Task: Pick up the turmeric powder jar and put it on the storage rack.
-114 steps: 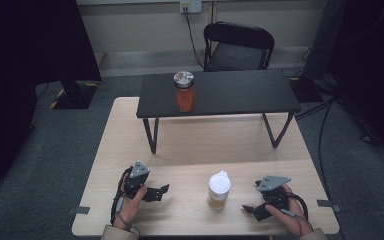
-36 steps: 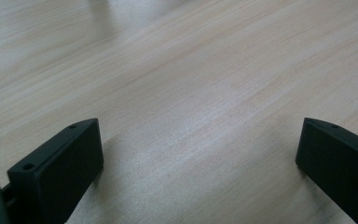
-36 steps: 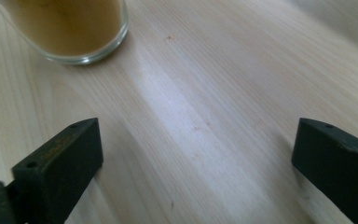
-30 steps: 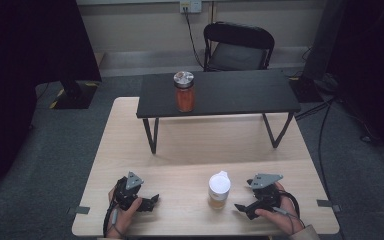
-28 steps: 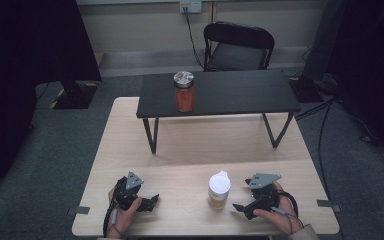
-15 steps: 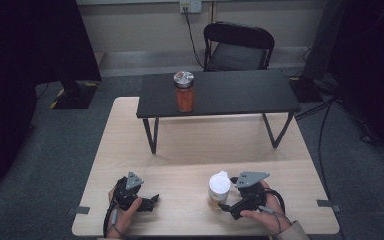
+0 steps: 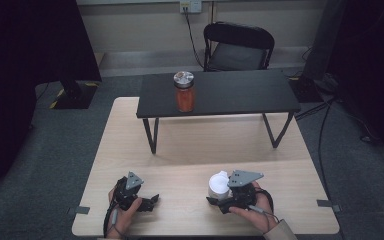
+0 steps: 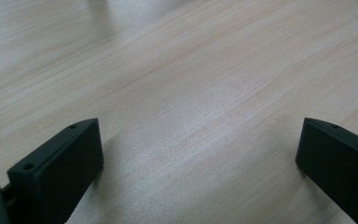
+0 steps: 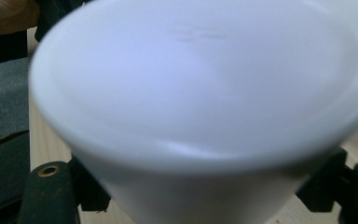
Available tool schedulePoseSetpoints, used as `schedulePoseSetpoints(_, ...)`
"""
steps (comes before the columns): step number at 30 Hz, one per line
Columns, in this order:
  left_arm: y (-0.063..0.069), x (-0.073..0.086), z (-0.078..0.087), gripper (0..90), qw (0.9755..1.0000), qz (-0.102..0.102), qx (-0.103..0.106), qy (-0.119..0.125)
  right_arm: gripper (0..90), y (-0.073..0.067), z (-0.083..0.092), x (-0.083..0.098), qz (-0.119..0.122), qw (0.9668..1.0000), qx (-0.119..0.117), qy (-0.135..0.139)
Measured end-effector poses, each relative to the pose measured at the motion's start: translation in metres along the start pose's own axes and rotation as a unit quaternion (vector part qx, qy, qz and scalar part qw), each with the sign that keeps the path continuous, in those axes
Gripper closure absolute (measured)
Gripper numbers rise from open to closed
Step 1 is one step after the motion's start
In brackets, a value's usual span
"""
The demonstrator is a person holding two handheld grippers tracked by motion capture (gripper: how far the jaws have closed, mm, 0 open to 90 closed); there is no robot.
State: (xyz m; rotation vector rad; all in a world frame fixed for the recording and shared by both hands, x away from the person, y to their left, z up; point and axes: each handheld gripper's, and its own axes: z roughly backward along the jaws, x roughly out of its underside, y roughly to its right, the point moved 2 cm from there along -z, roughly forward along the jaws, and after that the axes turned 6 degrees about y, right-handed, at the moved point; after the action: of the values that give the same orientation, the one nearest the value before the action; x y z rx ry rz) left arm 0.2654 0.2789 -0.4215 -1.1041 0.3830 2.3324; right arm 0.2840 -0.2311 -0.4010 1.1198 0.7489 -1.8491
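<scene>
From where I stand, the light wooden surface (image 7: 180, 150) lies bare between the two grippers, so a hand could cross there freely. The left gripper (image 7: 147, 202) rests near the front edge, its jaws wide apart over plain wood. The right gripper (image 7: 215, 200) has its jaws against the white plastic cup (image 7: 219, 184), which blocks the way straight ahead of it. Further back, the low black bench-like table (image 7: 220, 92) spans the middle of the surface; there is a low gap between its legs. The orange-filled glass jar (image 7: 184, 92) stands on its left part; its right part is open.
</scene>
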Motion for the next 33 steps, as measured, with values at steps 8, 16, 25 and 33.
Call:
schedulePoseSetpoints(8, 0.000, 0.000, 0.000, 0.0, 1.0000, 0.000, 0.000, 0.000, 29.9, -0.001, -0.002, 0.001, 0.012, 0.9999, -0.005, 0.009)
schedulePoseSetpoints(16, 0.000, 0.000, 0.000, 0.0, 1.0000, 0.000, 0.000, 0.000, 30.1, -0.001, -0.003, -0.004, 0.012, 0.9999, -0.004, 0.000)
schedulePoseSetpoints(25, 0.000, 0.000, 0.000, 0.0, 1.0000, -0.002, 0.000, -0.001, 30.1, 0.009, 0.005, -0.015, -0.001, 1.0000, 0.000, 0.004)
schedulePoseSetpoints(33, -0.002, -0.001, 0.000, 0.0, 1.0000, -0.005, 0.003, -0.002, 30.1, 0.018, 0.012, -0.030, -0.009, 0.9999, 0.009, 0.001)
